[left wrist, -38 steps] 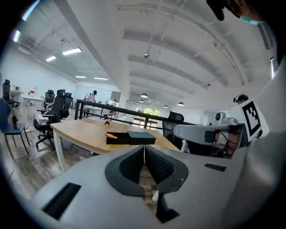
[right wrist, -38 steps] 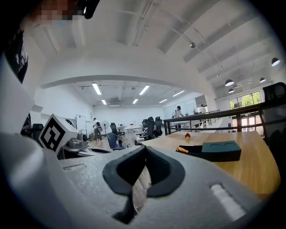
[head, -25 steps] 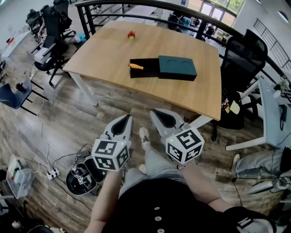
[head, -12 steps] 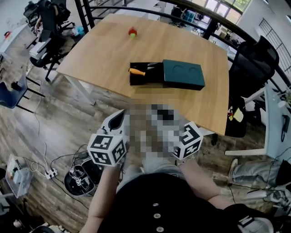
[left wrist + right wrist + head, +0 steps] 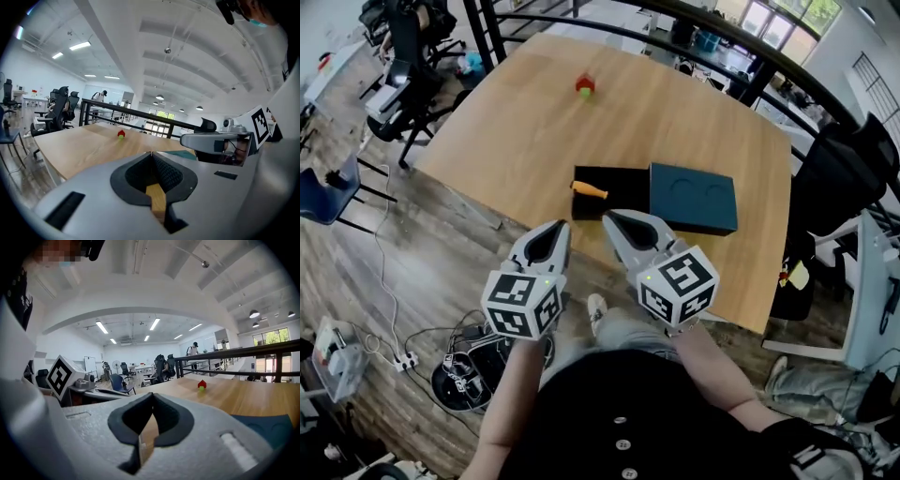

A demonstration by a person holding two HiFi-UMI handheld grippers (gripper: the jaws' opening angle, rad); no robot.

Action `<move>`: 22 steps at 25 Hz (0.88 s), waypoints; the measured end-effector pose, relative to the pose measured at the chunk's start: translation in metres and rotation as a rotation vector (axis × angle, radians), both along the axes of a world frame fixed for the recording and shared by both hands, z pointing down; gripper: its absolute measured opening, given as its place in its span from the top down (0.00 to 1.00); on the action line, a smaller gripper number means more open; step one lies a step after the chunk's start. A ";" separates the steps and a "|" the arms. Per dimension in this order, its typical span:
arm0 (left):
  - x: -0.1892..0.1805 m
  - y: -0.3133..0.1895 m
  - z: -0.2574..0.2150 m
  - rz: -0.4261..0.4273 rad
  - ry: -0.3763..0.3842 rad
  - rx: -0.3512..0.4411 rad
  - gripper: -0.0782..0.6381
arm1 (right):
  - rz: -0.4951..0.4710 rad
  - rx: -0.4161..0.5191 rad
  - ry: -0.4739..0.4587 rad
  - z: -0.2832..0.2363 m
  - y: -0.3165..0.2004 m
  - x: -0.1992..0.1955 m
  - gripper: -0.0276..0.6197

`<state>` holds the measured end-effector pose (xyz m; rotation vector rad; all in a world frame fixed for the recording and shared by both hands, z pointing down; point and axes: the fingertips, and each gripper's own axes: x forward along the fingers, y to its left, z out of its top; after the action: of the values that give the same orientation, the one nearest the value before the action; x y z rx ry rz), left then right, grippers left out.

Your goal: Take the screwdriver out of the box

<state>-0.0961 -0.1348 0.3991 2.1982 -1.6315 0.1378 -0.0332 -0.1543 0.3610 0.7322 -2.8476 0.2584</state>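
Note:
An open black box (image 5: 609, 192) lies on the wooden table (image 5: 525, 122), and an orange-handled screwdriver (image 5: 589, 190) rests inside at its left end. Its dark teal lid (image 5: 694, 199) (image 5: 268, 426) sits against the box's right side. My left gripper (image 5: 562, 226) (image 5: 151, 153) is shut and empty, with its tip at the table's near edge, left of the box. My right gripper (image 5: 607, 217) (image 5: 152, 394) is also shut and empty, its tip just short of the box's near side. Neither gripper view shows the screwdriver.
A small red and green object (image 5: 585, 87) (image 5: 121, 134) (image 5: 201, 384) stands far back on the table. A black railing (image 5: 712, 23) runs behind the table. Office chairs (image 5: 853, 169) stand at both sides, and cables and a power strip (image 5: 403, 358) lie on the floor at lower left.
Both grippers have moved forward from over the floor to the table's near edge, side by side. The table and box now appear closer in the head view.

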 end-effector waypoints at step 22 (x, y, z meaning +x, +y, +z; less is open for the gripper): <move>-0.030 -0.095 0.008 -0.065 -0.003 -0.030 0.86 | -0.058 0.002 0.026 0.009 -0.111 -0.018 0.96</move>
<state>-0.1258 -0.2293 0.4076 2.1211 -1.6889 0.1466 -0.0507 -0.2652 0.3701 0.6468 -2.8397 0.2353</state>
